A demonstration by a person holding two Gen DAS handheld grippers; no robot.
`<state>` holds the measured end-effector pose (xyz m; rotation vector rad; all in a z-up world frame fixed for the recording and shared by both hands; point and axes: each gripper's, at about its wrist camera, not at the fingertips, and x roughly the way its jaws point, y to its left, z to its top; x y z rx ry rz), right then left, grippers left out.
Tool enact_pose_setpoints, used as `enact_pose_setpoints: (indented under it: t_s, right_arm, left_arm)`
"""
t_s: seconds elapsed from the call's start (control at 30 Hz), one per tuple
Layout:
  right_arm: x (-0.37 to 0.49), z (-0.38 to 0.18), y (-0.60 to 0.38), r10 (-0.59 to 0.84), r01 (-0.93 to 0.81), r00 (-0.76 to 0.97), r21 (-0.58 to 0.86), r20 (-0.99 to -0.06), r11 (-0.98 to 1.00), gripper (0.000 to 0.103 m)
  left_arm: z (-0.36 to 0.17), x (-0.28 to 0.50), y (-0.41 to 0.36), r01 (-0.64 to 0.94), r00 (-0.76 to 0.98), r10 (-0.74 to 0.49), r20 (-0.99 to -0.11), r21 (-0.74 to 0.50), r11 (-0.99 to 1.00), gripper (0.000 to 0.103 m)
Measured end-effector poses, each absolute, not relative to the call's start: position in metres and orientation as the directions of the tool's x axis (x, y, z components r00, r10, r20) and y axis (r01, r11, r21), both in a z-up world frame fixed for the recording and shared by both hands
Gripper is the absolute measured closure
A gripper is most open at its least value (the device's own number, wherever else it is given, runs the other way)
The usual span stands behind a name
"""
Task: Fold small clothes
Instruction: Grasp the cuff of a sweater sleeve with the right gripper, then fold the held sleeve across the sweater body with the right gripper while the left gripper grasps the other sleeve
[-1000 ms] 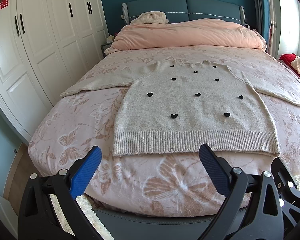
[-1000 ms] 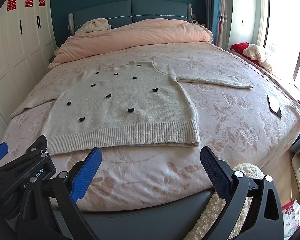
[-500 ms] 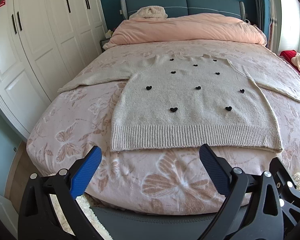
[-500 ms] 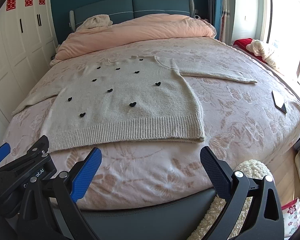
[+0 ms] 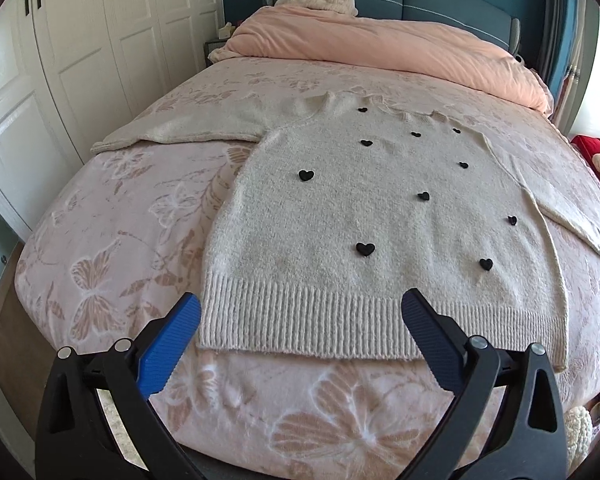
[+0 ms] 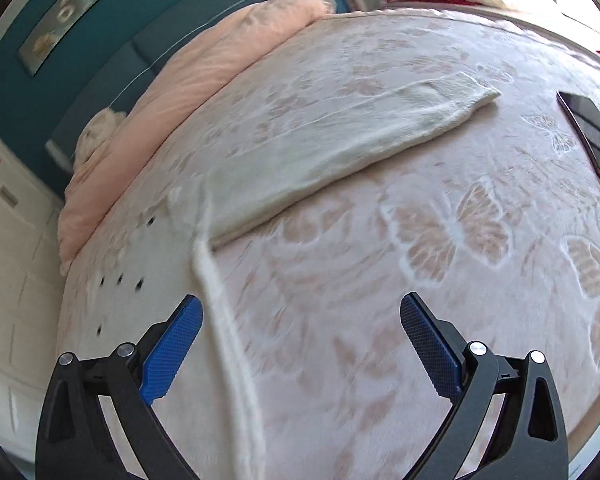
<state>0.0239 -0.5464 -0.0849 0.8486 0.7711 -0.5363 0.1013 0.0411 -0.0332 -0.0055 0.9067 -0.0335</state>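
Hovering left gripper (image 5: pixel 300 320) jaws spread, empty, over sweater (image 5: pixel 380 216) hem | right gripper (image 6: pixel 300 320) spread, empty

Left wrist view looks from the foot of the bed (image 5: pixel 112 240) toward the headboard at 12 o'clock, near the sweater (image 5: pixel 380 232) hem; right wrist view hangs tilted, close over its right sleeve (image 6: pixel 340 140), sharing sweater and bedspread.

A pink butterfly-patterned bed (image 5: pixel 112 248) carries a flat cream sweater (image 5: pixel 380 220), a peach duvet (image 5: pixel 380 48) and a phone (image 6: pixel 590 132).
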Motion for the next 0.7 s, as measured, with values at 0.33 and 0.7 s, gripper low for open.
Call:
enact_pose_setpoints:
  t_s: [0.33,0.7]
  right_arm:
    - [0.069,-0.127,-0.695,-0.304,0.842,0.537,0.482,-0.787,0.242,0.012]
    - [0.21,0.012,-0.534,0.015,0.287,0.88,0.558,-0.475,0.779,0.09]
  left_arm:
    - [-0.069,0.155,0.035,0.008,0.547,-0.035,-0.836,-0.036,0.999,0.005]
    - [-0.068,0.19,0.035,0.028,0.561,-0.11,-0.821,-0.114,0.993,0.005]
